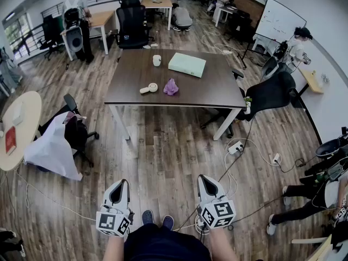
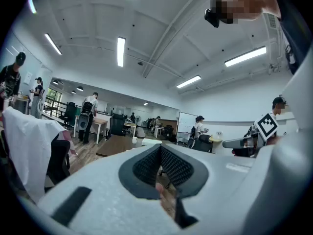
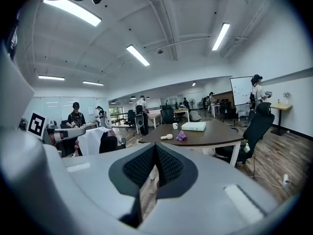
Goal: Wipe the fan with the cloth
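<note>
Purple cloth (image 1: 171, 87) and the white fan (image 1: 148, 88) are being left side by side on the table (image 1: 217, 83), well apart from the left gripper (image 1: 119, 187) and right gripper (image 1: 205, 182), both being carried with jaws together, empty. Approach, then opening over the cloth, is seemingly being called for.

The left gripper (image 1: 122, 184) and right gripper (image 1: 204, 178) are pale grey shells with black-and-white marker cubes (image 1: 113, 223); the person wears navy clothing (image 1: 157, 244) and dark shoes (image 1: 147, 217).
</note>
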A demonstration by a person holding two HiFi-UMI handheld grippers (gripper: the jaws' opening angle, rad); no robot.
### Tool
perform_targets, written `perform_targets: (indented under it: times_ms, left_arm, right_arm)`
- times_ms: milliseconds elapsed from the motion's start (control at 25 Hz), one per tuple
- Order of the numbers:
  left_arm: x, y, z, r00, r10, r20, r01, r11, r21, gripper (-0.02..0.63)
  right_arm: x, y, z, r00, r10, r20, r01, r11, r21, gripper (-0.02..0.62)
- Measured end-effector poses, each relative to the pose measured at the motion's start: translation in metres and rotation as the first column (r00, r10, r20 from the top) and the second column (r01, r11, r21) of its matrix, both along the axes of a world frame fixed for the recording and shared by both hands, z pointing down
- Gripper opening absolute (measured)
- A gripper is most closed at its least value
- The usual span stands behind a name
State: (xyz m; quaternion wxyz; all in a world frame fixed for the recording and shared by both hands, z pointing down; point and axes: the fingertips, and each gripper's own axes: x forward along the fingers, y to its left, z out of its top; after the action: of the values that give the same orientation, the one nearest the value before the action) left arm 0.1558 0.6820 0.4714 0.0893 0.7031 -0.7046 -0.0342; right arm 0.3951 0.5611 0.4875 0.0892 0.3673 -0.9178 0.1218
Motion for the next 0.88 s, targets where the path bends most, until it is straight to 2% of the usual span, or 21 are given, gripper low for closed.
perform_targets:
  times_ms: [440, 680, 880]
  left_arm:
    - [0.006, 0.001, 0.006, 1.000, 0.014, -0.014, -0.014, 1.000, -0.009, -0.003]
    - [0.025, 0.000, 0.010, 0.996, 0.082, -0.033, -0.083, 0.996, -0.019, -0.002]
    - [0.040, -0.005, 0.007, 0.993, 0.116, -0.039, -0.116, 0.993, -0.009, 0.000]
  right_arm:
    - [0.009, 0.001, 0.001, 1.000, 0.015, -0.002, -0.014, 1.000, 0.027, 0.012]
    - [0.012, 0.005, -0.004, 0.999, 0.001, 0.034, -0.002, 0.999, 0.036, 0.012]
    - [0.012, 0.008, -0.004, 0.995, -0.033, 0.097, 0.033, 0.999, -0.001, 0.012]
